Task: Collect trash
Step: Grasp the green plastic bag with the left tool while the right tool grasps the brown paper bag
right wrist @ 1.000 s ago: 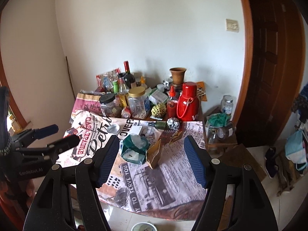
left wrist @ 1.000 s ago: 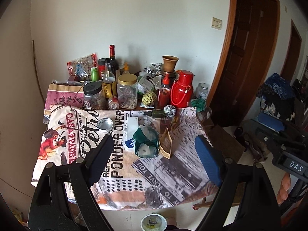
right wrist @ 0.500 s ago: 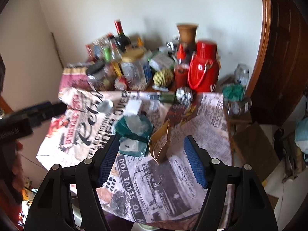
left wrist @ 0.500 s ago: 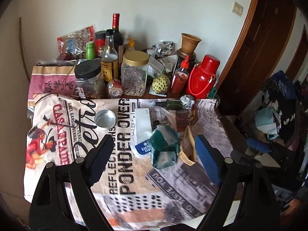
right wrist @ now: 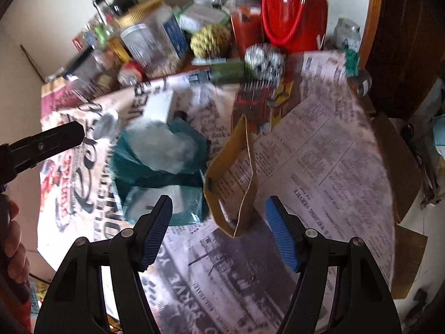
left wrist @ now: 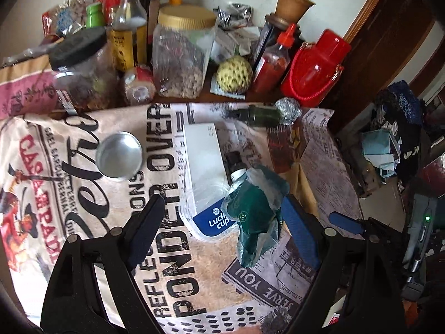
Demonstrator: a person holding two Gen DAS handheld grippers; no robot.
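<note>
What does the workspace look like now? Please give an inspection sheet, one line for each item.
Surface: table under a printed newspaper-style cloth.
Job's things: crumpled green plastic bag, brown paper bag, clear "Lucky cup" lid, white box, foil ball, all lying on the cloth.
Clutter: jars, bottles, a red thermos and a small metal tin at the back.
Grippers: left tongs open above the cup lid; right tongs open over the paper bag; both empty.
Cables: nothing seen.
Surroundings: white wall, wooden door, heaped belongings at right.
</note>
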